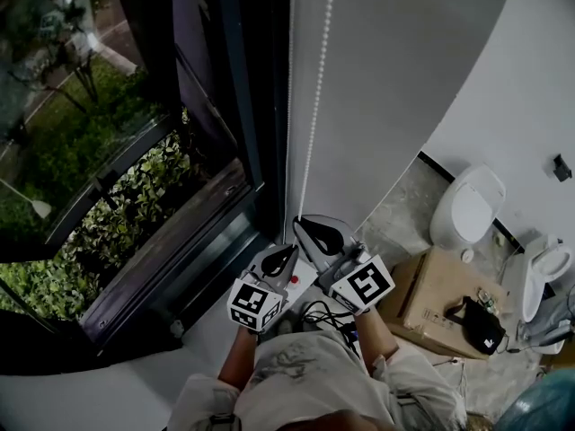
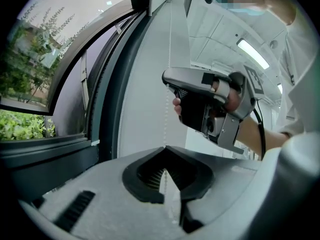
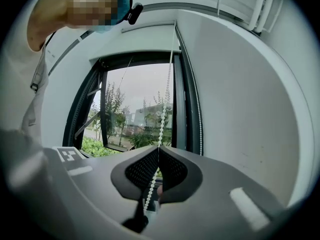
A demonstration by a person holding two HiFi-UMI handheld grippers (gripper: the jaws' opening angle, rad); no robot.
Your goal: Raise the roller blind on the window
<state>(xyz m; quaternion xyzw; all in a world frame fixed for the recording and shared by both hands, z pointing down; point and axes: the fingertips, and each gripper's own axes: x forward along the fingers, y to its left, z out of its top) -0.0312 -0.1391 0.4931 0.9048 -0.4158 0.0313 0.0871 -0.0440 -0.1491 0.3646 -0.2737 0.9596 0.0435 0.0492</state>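
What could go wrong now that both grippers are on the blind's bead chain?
The thin bead chain is all that the left gripper and right gripper clamp; it may slip or jerk under a hard pull. A second strand hangs close by and could tangle.

Head view: dim and underexposed. Daylight enters only through the window (image 1: 108,151), left of the jaws. The wall (image 1: 395,70) beyond them reads flat grey. Straight lines bow outward and the corners fall to black.

Left gripper view: bright. The ceiling lamp (image 2: 252,54), above and right of the jaws, burns out to white. The left gripper (image 2: 164,151) lies close to the lens, soft and grainy. A dark ring closes the edges.

Right gripper view: backlit by pale sky ahead of the jaws. The right gripper (image 3: 158,150) sits in grey shade. The bead chain (image 3: 162,114) is crisp beyond the jaw tips and blurred between them.
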